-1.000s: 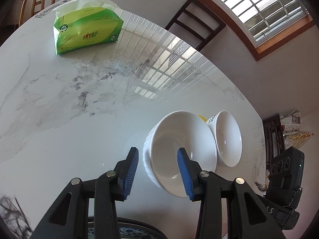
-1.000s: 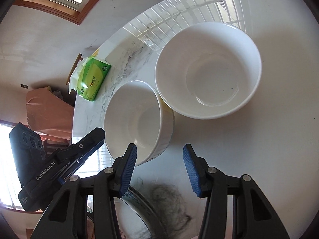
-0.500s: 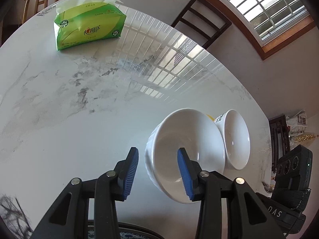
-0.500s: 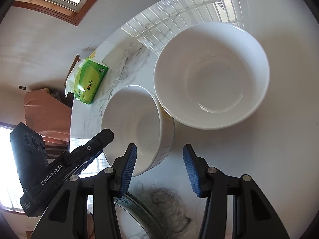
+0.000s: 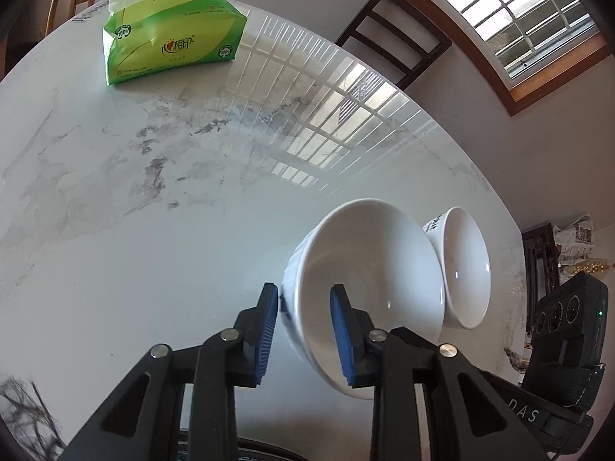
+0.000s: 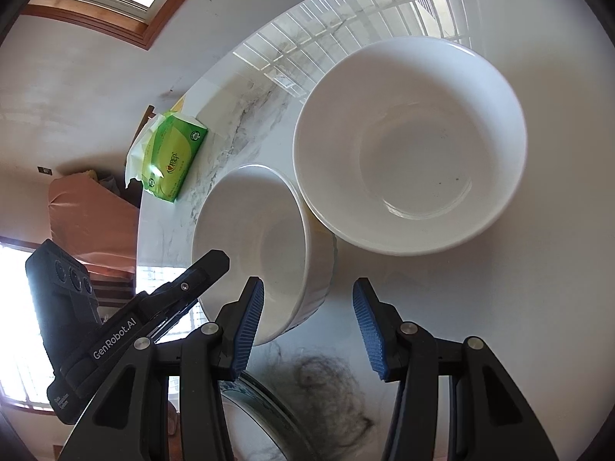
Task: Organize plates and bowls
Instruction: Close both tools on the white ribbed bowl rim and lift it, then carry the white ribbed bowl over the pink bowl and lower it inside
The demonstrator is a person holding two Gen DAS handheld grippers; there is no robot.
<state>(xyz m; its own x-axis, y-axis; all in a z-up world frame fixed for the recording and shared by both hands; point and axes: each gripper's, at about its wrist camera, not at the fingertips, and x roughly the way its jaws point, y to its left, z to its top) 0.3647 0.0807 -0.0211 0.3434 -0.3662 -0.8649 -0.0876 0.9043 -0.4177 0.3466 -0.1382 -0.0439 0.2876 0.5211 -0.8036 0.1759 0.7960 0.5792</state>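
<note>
A ribbed white bowl point(image 5: 365, 288) stands on the marble table point(image 5: 115, 230) against a wider smooth white bowl point(image 6: 411, 146). My left gripper point(image 5: 305, 315) straddles the ribbed bowl's near rim, one blue pad on the outer wall and the other inside, its jaws closing on that wall. In the right wrist view one left finger point(image 6: 207, 265) shows at the ribbed bowl's point(image 6: 261, 246) left rim. My right gripper point(image 6: 307, 319) hangs over that bowl's near-right wall, jaws closing slightly; the wall lies between the pads, neither touching.
A green tissue pack point(image 5: 173, 42) lies at the table's far side, with a dark chair point(image 5: 392, 34) behind the edge. A blue-patterned plate's rim point(image 6: 261, 403) shows under the right gripper. Something yellow point(image 6: 319, 226) peeks between the two bowls.
The left jaws have narrowed onto the ribbed bowl's rim, and the bowl now sits closer in the left view. The right gripper has barely shifted.
</note>
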